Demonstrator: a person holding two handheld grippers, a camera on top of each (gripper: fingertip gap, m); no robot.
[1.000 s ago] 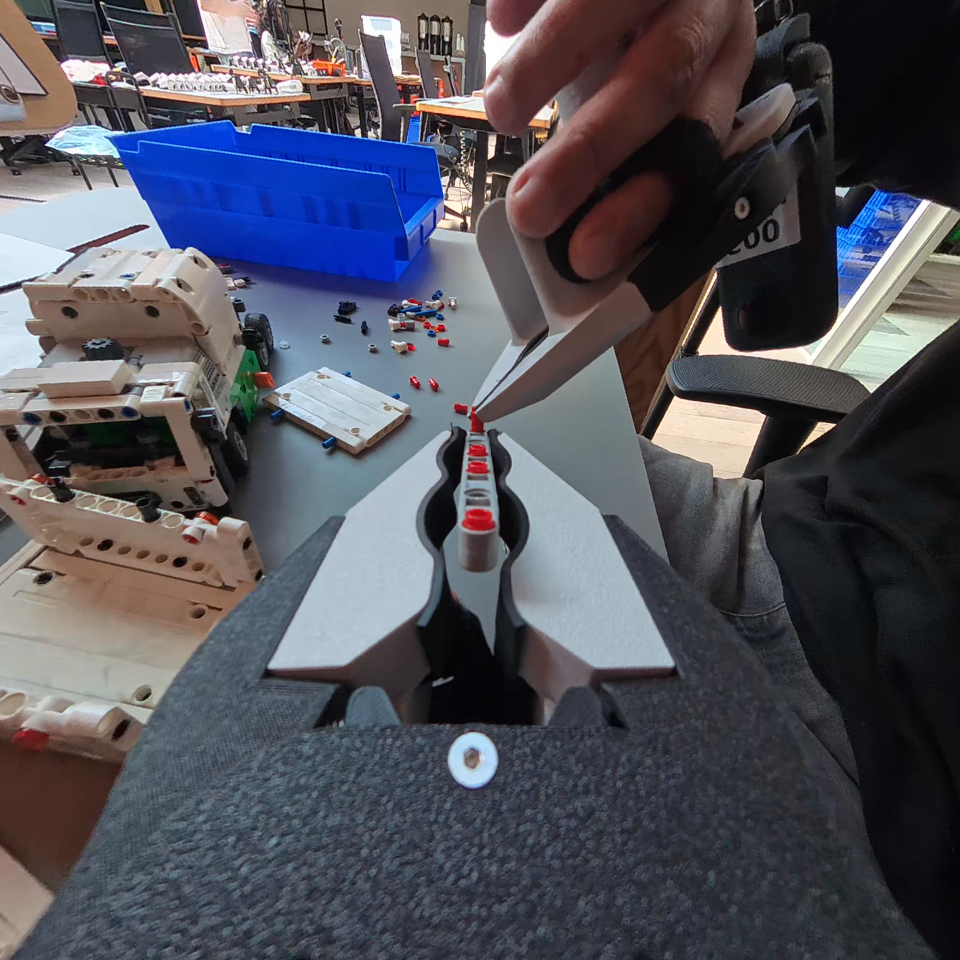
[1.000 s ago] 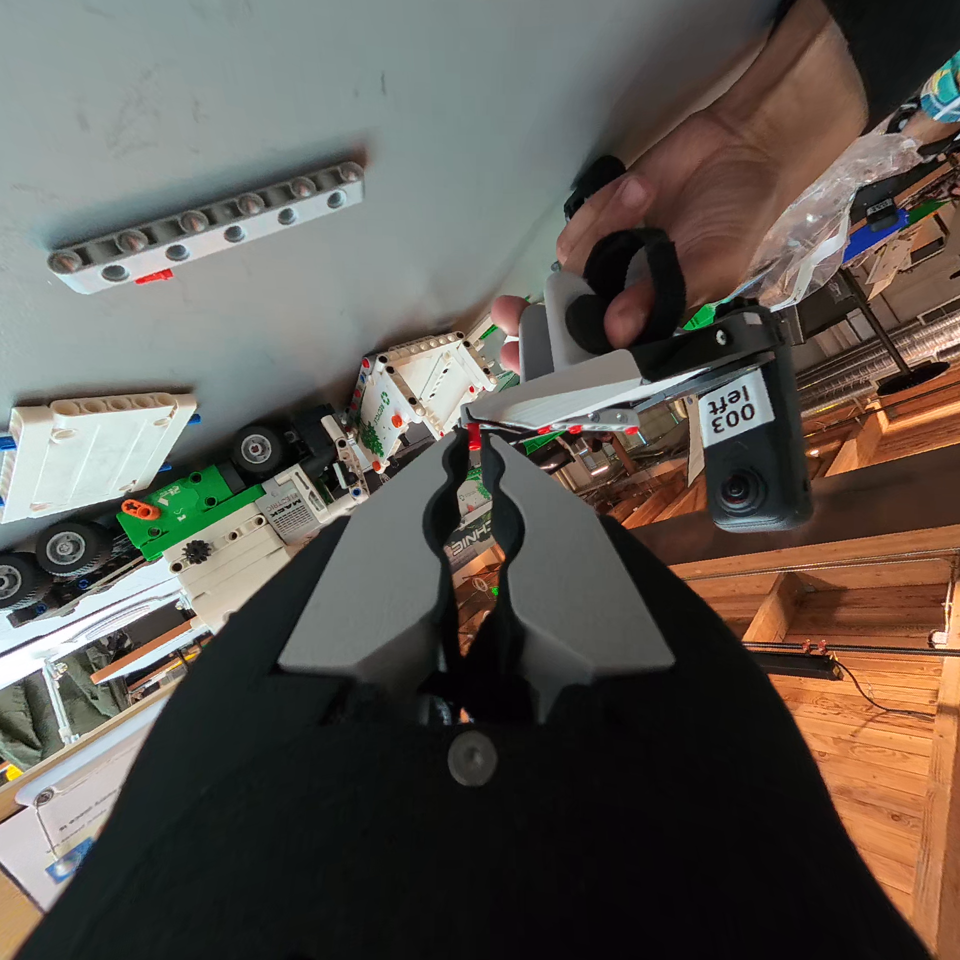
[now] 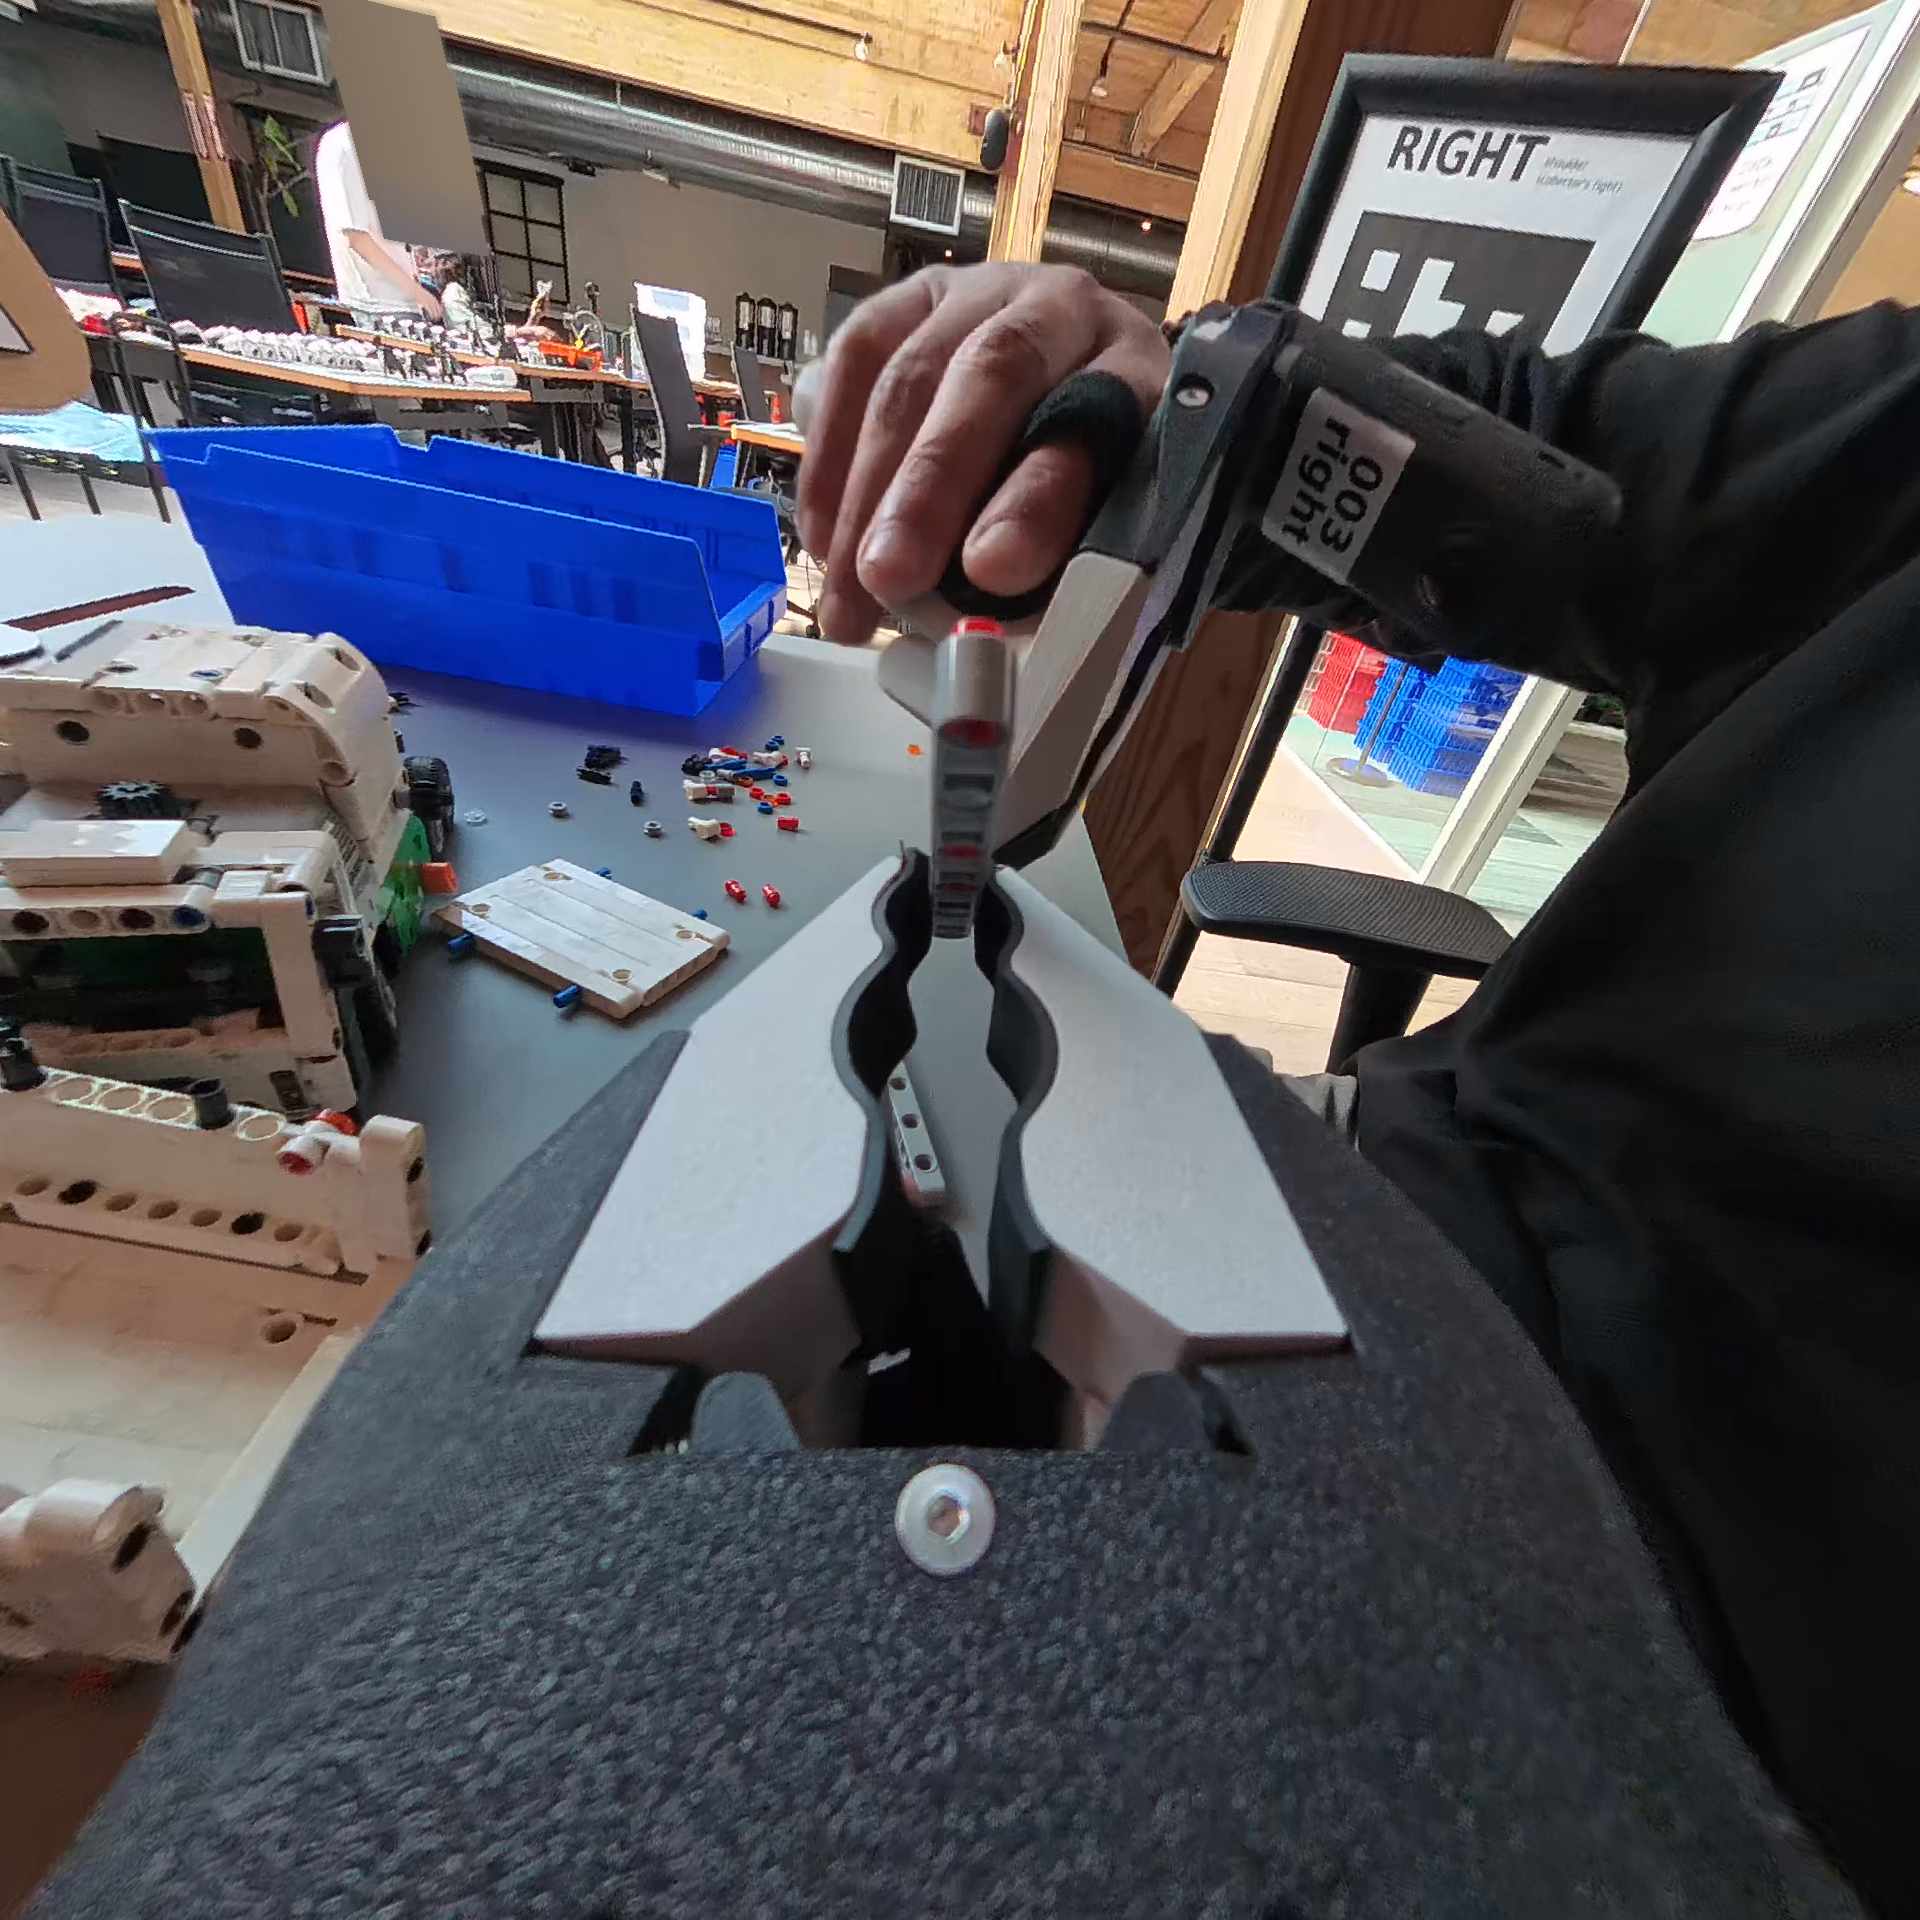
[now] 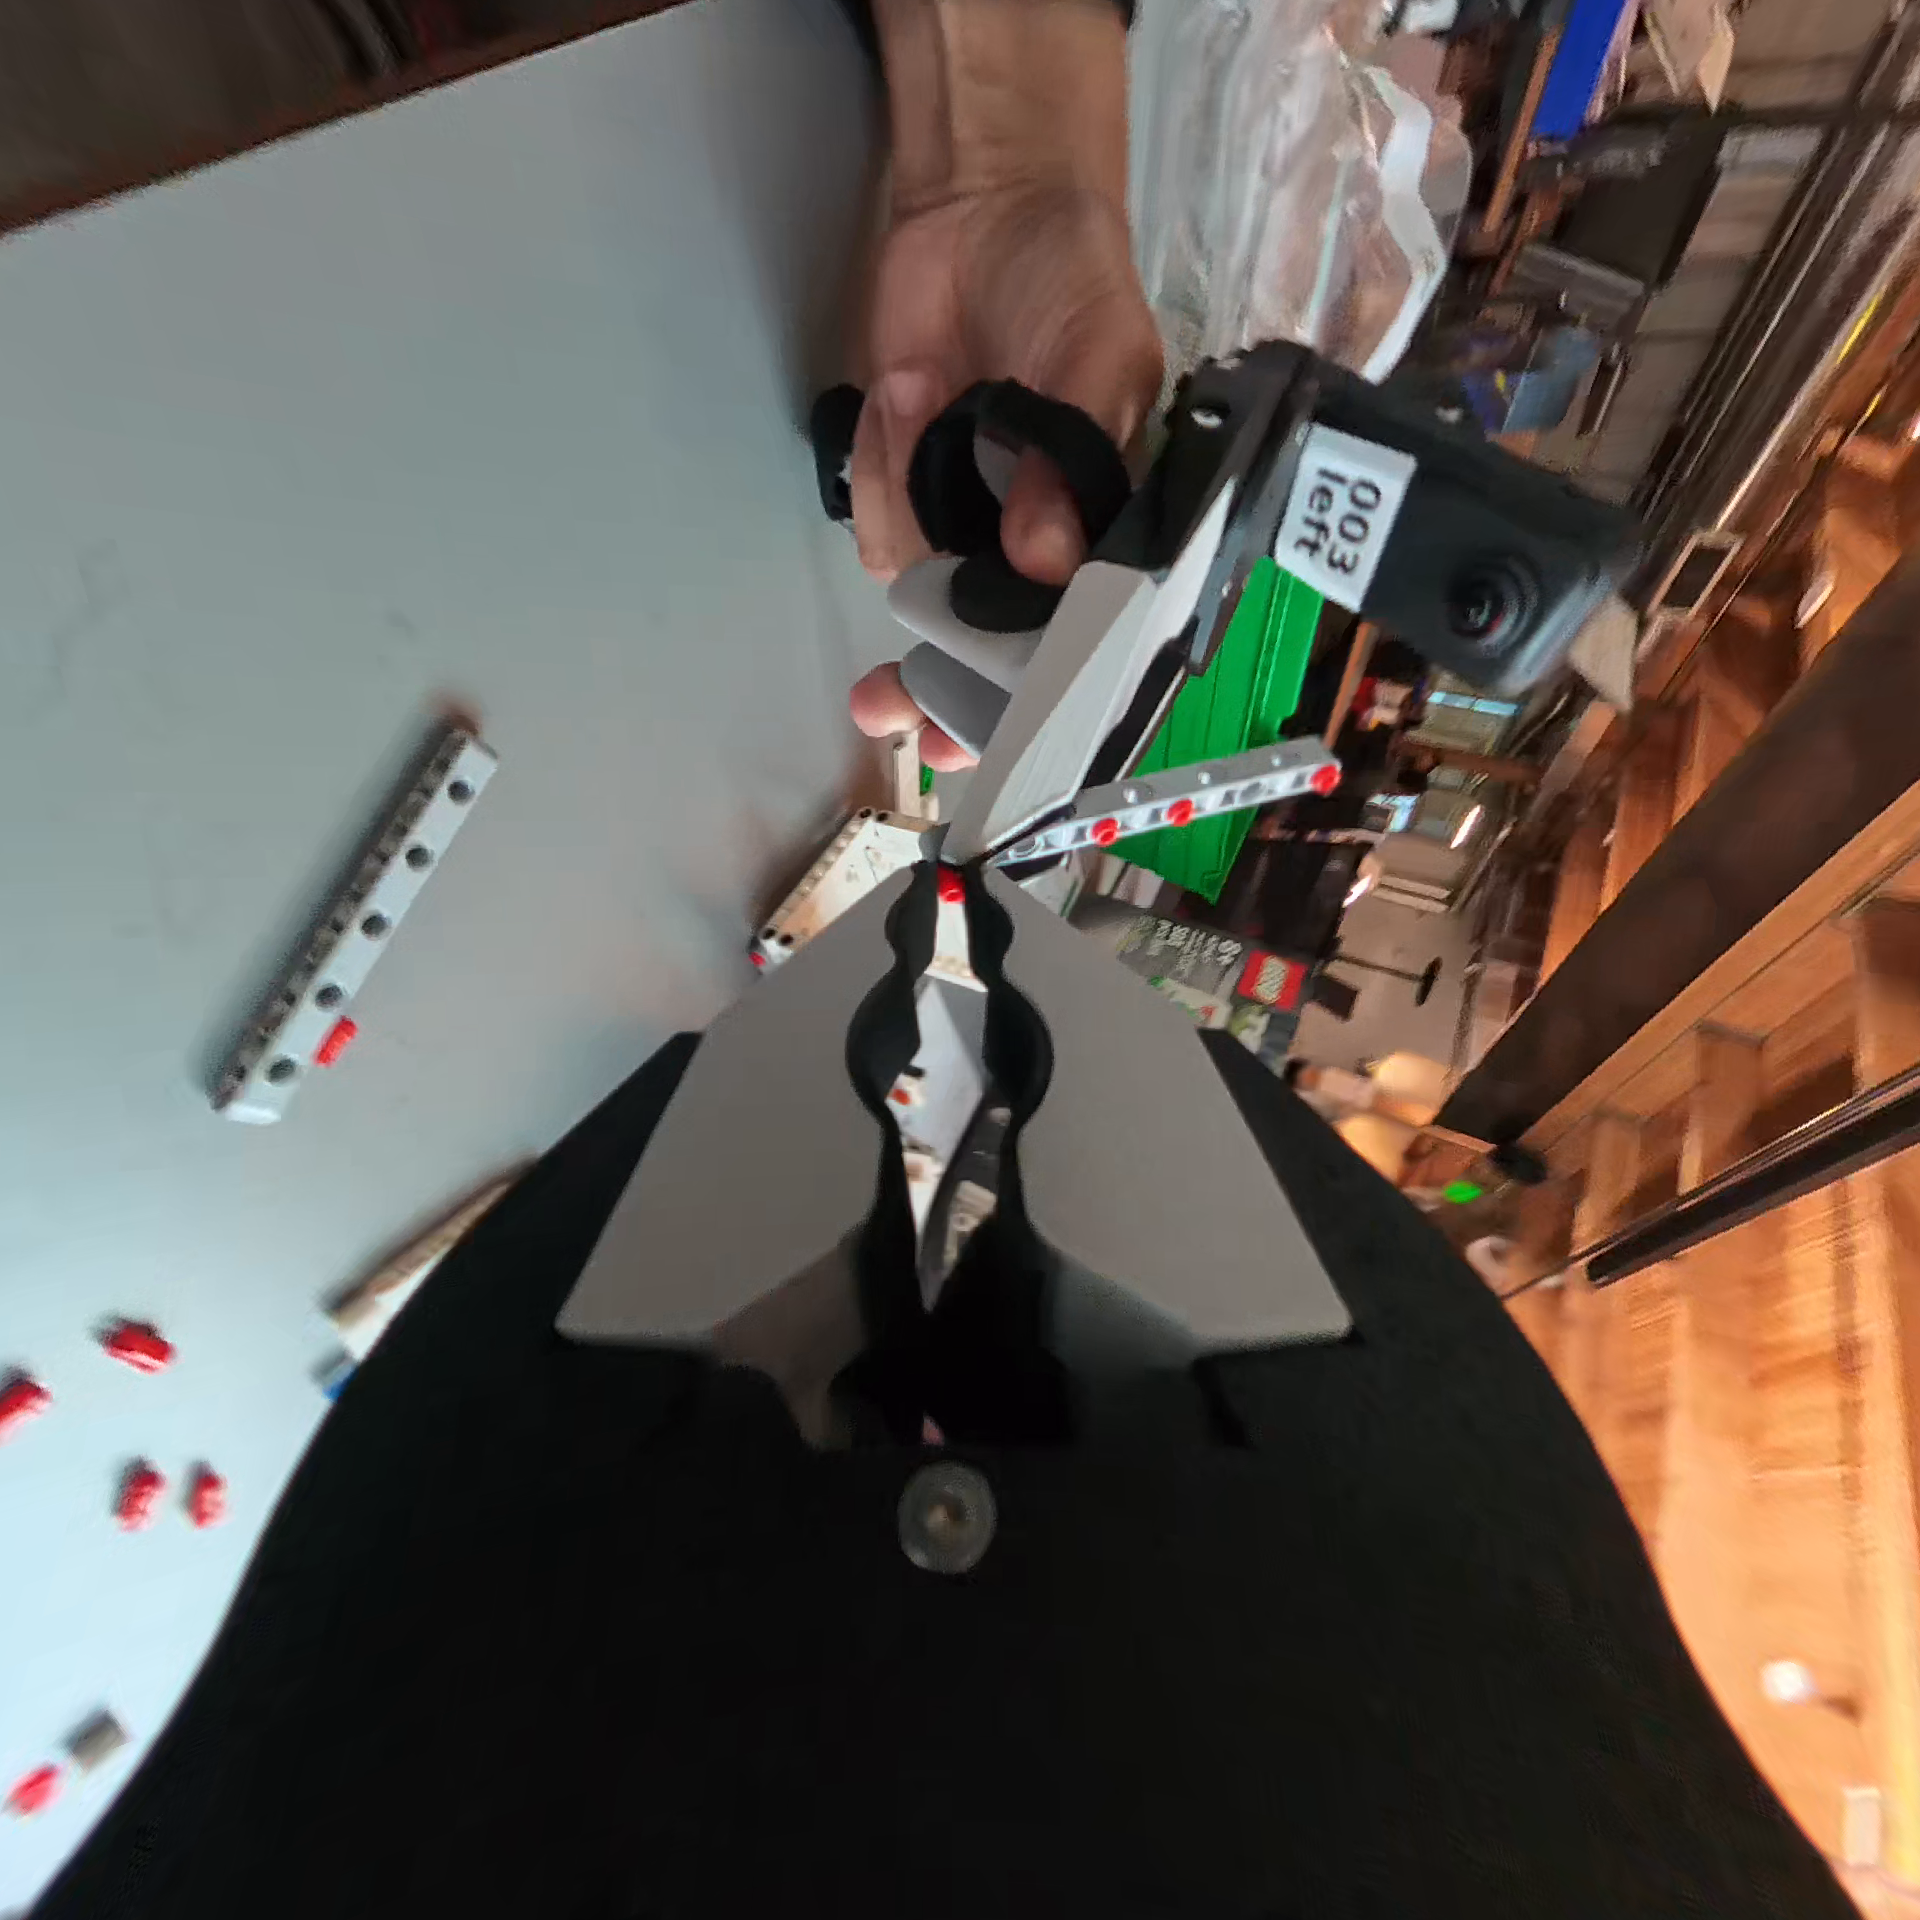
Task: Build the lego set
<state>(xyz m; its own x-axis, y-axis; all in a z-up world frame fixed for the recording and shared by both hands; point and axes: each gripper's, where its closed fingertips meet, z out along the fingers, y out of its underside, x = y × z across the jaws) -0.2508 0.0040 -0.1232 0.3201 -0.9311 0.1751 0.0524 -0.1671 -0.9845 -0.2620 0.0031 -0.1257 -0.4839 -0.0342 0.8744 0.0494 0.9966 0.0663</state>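
The left tongs pinched a grey beam upright; the right tongs gripped what looked like a red pin above the worktop.

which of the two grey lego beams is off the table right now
The beam with red pins, pinched at one end by the left gripper and held in the air. The other beam lies flat on the table.

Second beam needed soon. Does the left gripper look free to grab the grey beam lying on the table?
Probably not yet: the left gripper is shut on the pinned beam, though nothing seems to block the table beam.
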